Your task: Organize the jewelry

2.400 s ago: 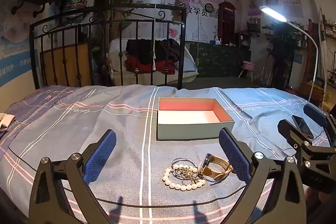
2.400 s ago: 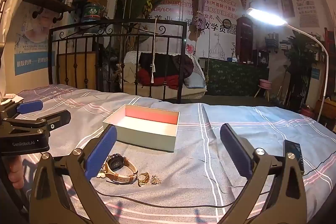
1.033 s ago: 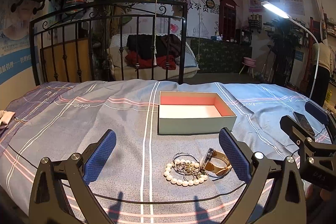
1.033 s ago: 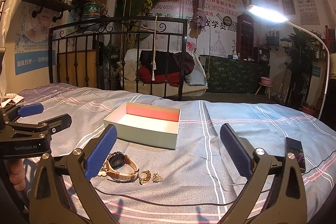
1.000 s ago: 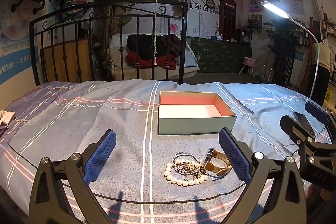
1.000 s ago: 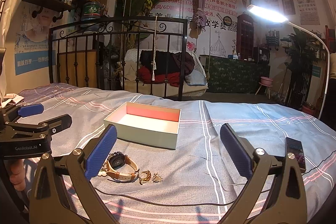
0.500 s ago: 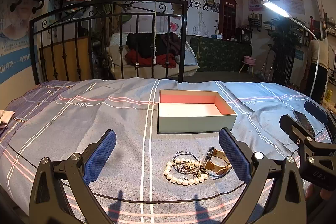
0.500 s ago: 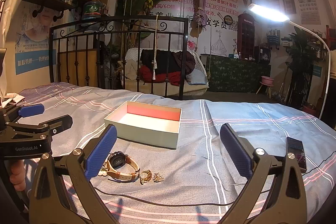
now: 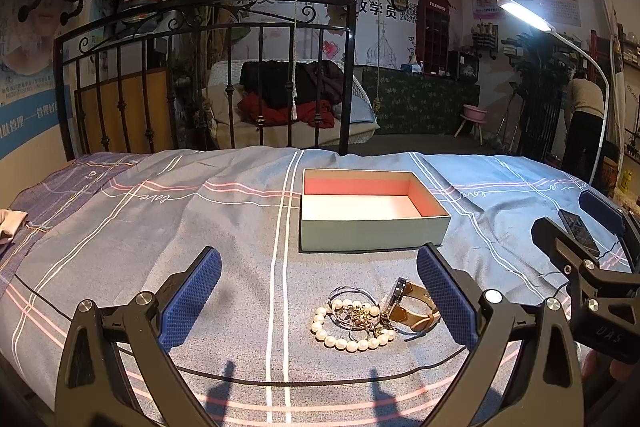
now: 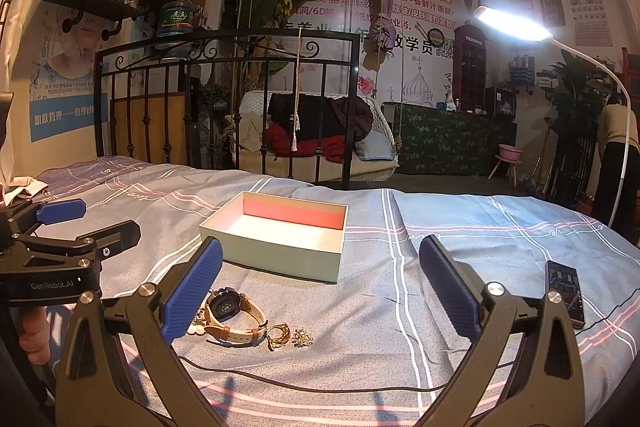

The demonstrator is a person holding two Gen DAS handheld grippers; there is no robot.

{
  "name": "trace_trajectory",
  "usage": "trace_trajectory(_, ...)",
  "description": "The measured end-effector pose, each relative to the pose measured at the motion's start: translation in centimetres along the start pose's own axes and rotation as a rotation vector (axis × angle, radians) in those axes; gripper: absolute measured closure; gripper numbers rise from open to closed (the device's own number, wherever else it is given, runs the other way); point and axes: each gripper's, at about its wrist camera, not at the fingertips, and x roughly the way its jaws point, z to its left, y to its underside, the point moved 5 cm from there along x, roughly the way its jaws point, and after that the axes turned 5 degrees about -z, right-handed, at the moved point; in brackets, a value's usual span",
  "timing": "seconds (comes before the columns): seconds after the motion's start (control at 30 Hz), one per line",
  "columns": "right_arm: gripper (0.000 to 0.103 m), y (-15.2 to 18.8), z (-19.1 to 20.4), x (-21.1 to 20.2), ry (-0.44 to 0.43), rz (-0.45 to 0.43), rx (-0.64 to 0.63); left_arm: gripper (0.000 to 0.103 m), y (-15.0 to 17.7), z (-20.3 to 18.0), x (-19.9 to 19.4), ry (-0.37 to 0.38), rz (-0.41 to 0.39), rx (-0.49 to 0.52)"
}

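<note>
Jewelry pile on bedspread, in front of open box.
Pearl bracelet, wristwatch, gold ring lie together, untouched. Left gripper and right gripper both spread wide, holding nothing. Phone well right.

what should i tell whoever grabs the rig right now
Left gripper: open, holding nothing, hovering just short of the jewelry pile.
Right gripper: open, holding nothing, over the bedspread to the right of the pile.
Box: open, nothing visible inside, just behind the pile.
On the bedspread in front of it: pearl bracelet, thin bangles, watch, gold ring and a small sparkly piece.
Done: nothing boxed yet.
Left: move every piece into the box.
</note>
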Motion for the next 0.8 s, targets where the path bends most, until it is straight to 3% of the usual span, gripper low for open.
trace_trajectory(0.63,0.006,-0.03,0.01,0.02,-0.002,0.003,-0.003,0.007,0.23,0.09,0.09,0.006,0.009,-0.006)
trace_trajectory(0.8,0.006,0.14,0.41,0.32,-0.036,0.012,0.006,0.007,0.28,0.25,0.04,0.001,0.011,-0.005)
